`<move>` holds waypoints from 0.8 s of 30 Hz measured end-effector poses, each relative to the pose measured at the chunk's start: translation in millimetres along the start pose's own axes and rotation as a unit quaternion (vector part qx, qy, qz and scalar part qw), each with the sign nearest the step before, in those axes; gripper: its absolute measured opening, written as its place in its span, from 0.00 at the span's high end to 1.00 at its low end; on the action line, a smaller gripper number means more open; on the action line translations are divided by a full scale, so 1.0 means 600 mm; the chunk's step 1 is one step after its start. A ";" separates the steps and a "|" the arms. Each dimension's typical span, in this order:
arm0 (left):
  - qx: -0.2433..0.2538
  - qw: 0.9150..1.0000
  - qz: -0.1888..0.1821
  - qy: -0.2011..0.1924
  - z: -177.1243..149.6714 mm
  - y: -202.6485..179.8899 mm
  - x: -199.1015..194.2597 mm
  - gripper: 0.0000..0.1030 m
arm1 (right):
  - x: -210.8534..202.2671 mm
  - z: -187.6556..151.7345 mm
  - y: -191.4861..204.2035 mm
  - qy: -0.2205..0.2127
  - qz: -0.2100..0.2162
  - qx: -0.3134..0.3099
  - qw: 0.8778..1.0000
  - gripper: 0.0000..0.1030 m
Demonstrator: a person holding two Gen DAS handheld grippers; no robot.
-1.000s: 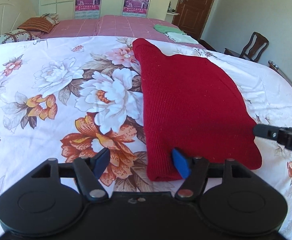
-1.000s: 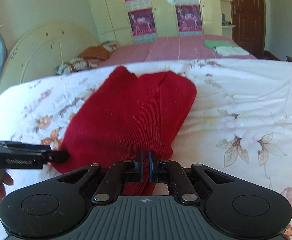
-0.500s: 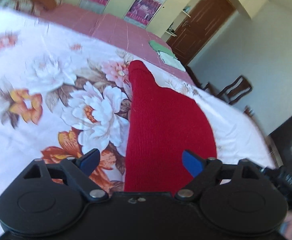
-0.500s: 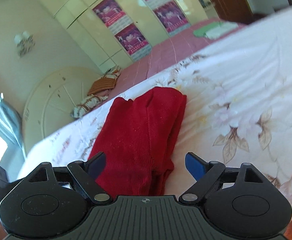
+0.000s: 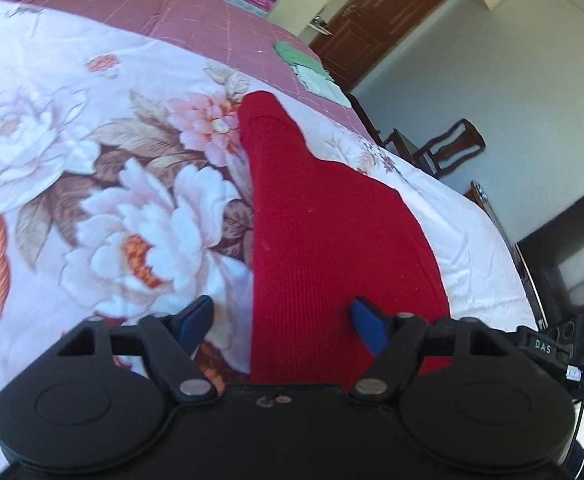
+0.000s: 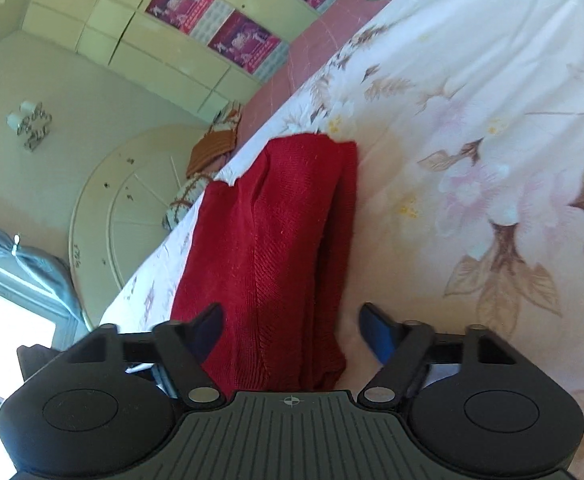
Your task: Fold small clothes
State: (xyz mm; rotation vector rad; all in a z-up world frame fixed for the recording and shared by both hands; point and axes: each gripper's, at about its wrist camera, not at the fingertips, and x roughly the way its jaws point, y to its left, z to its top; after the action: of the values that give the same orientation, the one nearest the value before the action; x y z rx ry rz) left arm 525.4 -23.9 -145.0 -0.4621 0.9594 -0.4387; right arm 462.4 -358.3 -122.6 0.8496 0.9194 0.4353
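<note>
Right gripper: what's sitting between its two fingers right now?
In the right wrist view the near end of the folded red garment lies between the fingers of the right gripper, toward the left one. The jaws are closing, pads not yet on it.

Left gripper and right gripper closing, jaws apart, pressing nothing

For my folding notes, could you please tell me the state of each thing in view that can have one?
red knit garment: folded into a narrow strip, lying flat on the bed, not gripped.
left gripper: closing, fingers astride the garment's near end, not pressing it.
right gripper: closing, fingers either side of the garment, not pressing it.
floral bedsheet: spread out.
door: shut.
</note>
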 end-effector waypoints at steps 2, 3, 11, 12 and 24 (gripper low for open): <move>0.013 1.000 0.013 0.006 0.005 -0.008 0.015 0.28 | 0.012 0.002 0.000 0.013 0.005 -0.008 1.000 0.40; 0.019 1.000 0.015 0.006 0.008 -0.011 0.021 0.27 | 0.012 0.002 0.002 0.014 0.005 -0.014 1.000 0.40; 0.066 0.996 0.054 0.000 0.019 -0.061 0.046 0.61 | 0.040 0.001 0.042 0.023 -0.050 -0.091 0.994 0.52; 0.083 0.994 0.065 -0.003 0.018 -0.070 0.046 0.63 | 0.042 -0.002 0.050 0.022 -0.059 -0.101 0.993 0.55; 0.209 0.967 0.124 -0.074 -0.004 -0.095 -0.102 0.69 | 0.039 -0.107 0.213 -0.031 -0.139 -0.260 0.955 0.67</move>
State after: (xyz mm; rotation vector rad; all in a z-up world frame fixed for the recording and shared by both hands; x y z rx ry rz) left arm 483.9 -37.3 -73.4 0.0096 0.7422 -0.3616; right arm 424.3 -236.4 -54.4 0.2456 0.7989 0.3778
